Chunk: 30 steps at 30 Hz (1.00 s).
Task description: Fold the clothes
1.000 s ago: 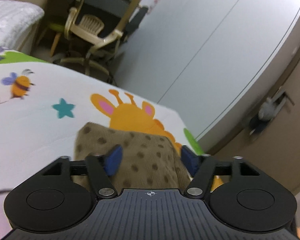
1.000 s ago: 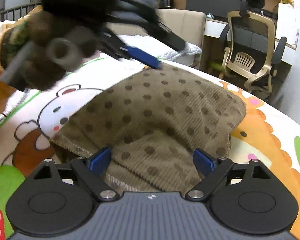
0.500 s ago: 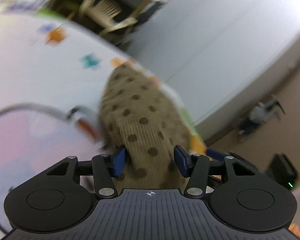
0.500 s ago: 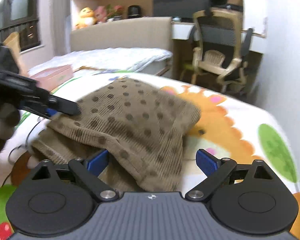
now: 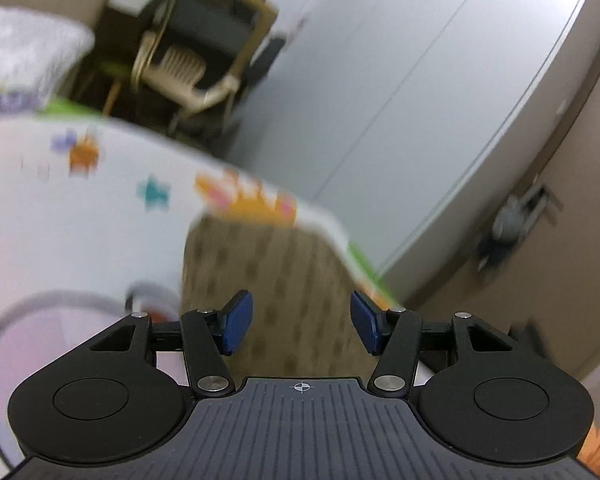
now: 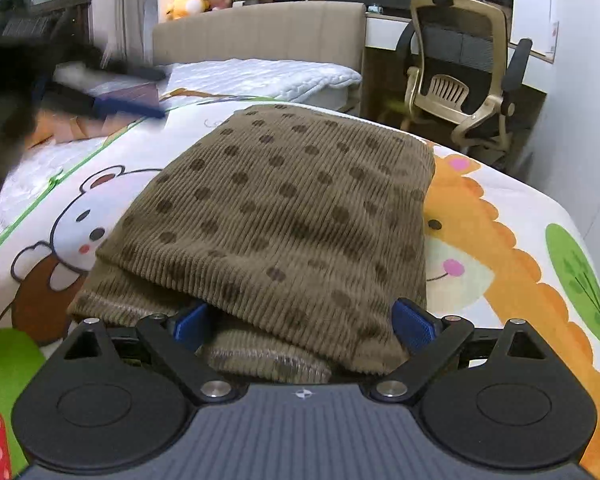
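A brown corduroy garment with dark dots (image 6: 292, 208) lies folded in a flat rectangle on the cartoon-print bed sheet (image 6: 500, 240). My right gripper (image 6: 302, 320) is open at its near edge; the left pad sits under the top fold and the right pad at the garment's right side, neither pressing. My left gripper (image 5: 300, 320) hovers over the garment (image 5: 268, 272) with nothing between its pads, and its jaws are opening. In the right wrist view the left gripper (image 6: 140, 88) is a blur at the upper left, off the cloth.
An office chair (image 6: 460, 92) stands past the bed's far right corner, also seen blurred as the chair (image 5: 188, 64). A white quilt (image 6: 260, 76) and a padded headboard (image 6: 260, 28) lie beyond. White wardrobe doors (image 5: 380, 80) run along the bed's right side.
The left gripper let go of the garment's top layer and drew back to the left. The cloth has settled into a flat fold. The right gripper sits closer in against the near edge.
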Tool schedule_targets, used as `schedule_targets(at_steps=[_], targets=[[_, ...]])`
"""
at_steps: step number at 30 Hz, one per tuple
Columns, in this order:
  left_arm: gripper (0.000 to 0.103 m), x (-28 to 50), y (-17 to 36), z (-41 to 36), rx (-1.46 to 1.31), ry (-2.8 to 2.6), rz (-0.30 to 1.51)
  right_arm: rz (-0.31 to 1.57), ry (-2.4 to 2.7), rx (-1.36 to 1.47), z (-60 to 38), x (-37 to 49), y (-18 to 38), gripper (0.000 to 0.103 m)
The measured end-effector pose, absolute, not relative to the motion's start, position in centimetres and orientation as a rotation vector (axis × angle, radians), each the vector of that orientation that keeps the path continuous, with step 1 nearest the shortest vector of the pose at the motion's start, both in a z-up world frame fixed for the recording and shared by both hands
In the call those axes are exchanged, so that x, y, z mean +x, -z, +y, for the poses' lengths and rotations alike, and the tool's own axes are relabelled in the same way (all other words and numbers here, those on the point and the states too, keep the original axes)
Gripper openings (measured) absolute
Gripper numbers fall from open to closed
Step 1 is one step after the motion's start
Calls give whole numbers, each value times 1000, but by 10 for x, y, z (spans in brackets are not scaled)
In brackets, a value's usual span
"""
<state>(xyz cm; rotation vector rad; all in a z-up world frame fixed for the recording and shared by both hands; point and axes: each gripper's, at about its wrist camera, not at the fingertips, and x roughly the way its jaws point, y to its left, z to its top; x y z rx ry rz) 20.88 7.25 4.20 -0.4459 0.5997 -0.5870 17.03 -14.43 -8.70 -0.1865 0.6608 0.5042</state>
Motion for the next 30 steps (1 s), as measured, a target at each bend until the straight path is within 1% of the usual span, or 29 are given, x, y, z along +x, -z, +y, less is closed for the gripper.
schedule_targets(at_steps=[2, 4, 8, 9, 13, 16, 19, 21, 30], targets=[[59, 224, -49, 62, -442, 605, 587, 664, -505, -185, -146, 168, 87, 94], [58, 245, -45, 46, -428, 602, 623, 656, -501, -196, -146, 163, 84, 94], [57, 291, -15, 15, -414, 592, 771, 567, -494, -214, -150, 147, 61, 94], [54, 299, -7, 10, -416, 597, 793, 534, -487, -208, -151, 145, 54, 94], [53, 310, 0, 1, -380, 581, 801, 432, -488, -133, -153, 144, 33, 94], [53, 309, -2, -3, -347, 573, 807, 473, -544, -71, -142, 157, 44, 94], [53, 308, -2, -3, -329, 573, 807, 586, -568, -129, -119, 163, 79, 94], [54, 307, -3, -4, -323, 576, 806, 618, -549, -175, -110, 164, 99, 95], [54, 302, -6, 0, -332, 574, 788, 623, -554, -174, -111, 164, 96, 96]])
